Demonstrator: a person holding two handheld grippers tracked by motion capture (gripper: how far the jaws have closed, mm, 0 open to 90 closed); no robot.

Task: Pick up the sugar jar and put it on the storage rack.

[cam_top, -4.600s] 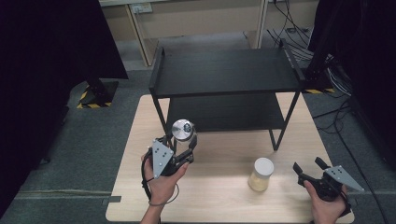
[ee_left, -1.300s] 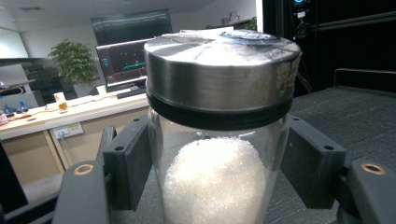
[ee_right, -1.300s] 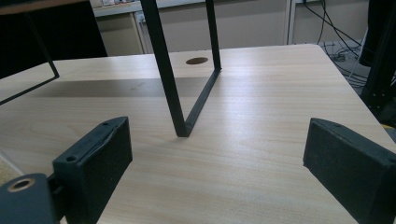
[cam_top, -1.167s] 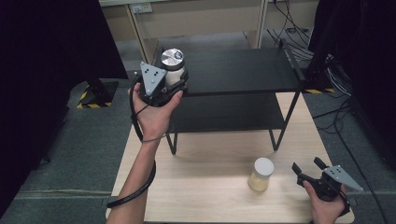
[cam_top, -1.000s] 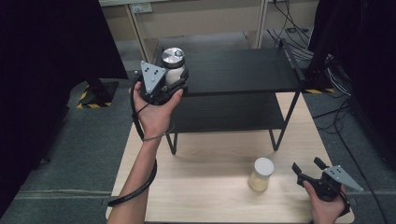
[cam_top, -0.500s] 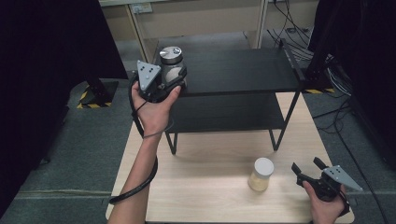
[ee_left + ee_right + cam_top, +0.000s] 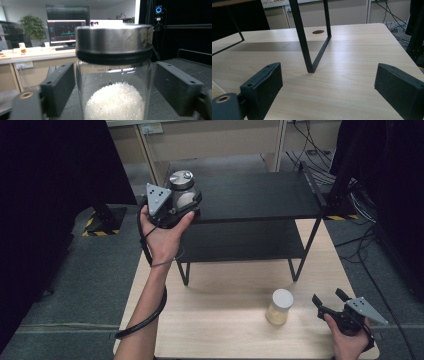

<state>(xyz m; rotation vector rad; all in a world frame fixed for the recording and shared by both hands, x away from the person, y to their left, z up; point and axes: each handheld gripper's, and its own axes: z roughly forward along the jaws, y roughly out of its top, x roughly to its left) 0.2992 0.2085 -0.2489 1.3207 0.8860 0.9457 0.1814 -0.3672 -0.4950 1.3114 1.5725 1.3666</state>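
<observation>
Your left tongs have just been opening and now stand spread around the jar at the shelf edge, so pulling back crooked could topple it.

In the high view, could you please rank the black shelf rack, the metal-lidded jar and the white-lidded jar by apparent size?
1. black shelf rack, by far the largest.
2. metal-lidded jar and white-lidded jar look about alike; the shelf jar sits nearer the camera, so I won't rank them.

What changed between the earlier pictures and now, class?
The left tool carried the silver-lidded jar from the table up onto the rack's top shelf; its jaws have just been opening, pads now clear of the glass. The white-lidded jar and right tool stayed put.
</observation>
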